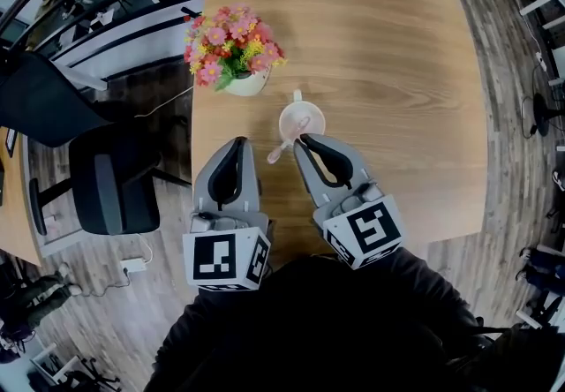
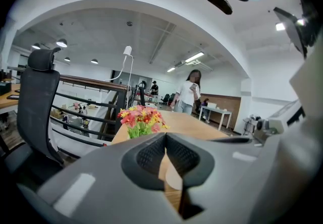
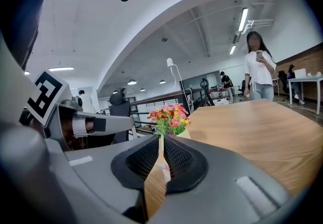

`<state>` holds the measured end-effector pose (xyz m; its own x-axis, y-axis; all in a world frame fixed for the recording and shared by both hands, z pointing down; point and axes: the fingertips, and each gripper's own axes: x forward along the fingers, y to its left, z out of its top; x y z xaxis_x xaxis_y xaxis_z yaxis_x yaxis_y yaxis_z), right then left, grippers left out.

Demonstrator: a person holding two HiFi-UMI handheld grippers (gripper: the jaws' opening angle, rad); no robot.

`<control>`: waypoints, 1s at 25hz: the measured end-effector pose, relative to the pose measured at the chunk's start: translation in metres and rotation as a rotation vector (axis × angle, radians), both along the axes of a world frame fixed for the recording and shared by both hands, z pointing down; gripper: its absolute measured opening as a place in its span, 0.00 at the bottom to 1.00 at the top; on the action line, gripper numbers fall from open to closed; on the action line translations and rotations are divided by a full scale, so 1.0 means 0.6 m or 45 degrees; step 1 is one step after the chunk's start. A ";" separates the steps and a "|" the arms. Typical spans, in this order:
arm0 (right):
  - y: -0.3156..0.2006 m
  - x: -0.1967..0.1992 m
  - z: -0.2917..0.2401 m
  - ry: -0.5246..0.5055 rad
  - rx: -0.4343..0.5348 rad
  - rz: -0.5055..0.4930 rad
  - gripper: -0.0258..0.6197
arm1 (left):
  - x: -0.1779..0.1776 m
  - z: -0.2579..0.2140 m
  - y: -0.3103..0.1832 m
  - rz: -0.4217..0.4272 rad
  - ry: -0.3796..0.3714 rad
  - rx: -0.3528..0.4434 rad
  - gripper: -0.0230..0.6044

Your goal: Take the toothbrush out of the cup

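A pale pink cup stands on the wooden table, its handle on the far side. A pink toothbrush leans in it, its outer end hanging over the near-left rim. My right gripper sits just in front of the cup, beside the toothbrush. In the right gripper view a narrow slit shows between its pads, with nothing pressed between them. My left gripper is left of the cup, near the table's left edge, its pads together on nothing.
A white pot of pink and yellow flowers stands behind and left of the cup. An office chair stands off the table's left edge. A person stands at the table's far end.
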<state>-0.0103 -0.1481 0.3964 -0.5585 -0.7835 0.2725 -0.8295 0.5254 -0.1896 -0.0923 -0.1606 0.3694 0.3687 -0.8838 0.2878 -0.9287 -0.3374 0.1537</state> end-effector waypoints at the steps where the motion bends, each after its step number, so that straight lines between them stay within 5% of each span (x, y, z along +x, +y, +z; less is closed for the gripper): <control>1: 0.001 -0.001 0.003 0.002 0.001 -0.002 0.09 | -0.002 0.004 0.000 -0.002 -0.001 -0.001 0.05; 10: 0.022 -0.007 0.020 0.043 -0.006 -0.028 0.15 | 0.003 0.014 0.014 0.007 -0.005 -0.014 0.05; 17: 0.035 -0.025 0.024 0.128 0.011 -0.100 0.33 | -0.001 0.013 0.022 0.009 0.004 -0.036 0.05; 25: 0.025 -0.033 0.030 0.137 0.013 -0.103 0.33 | -0.011 0.017 0.014 -0.005 0.008 -0.038 0.05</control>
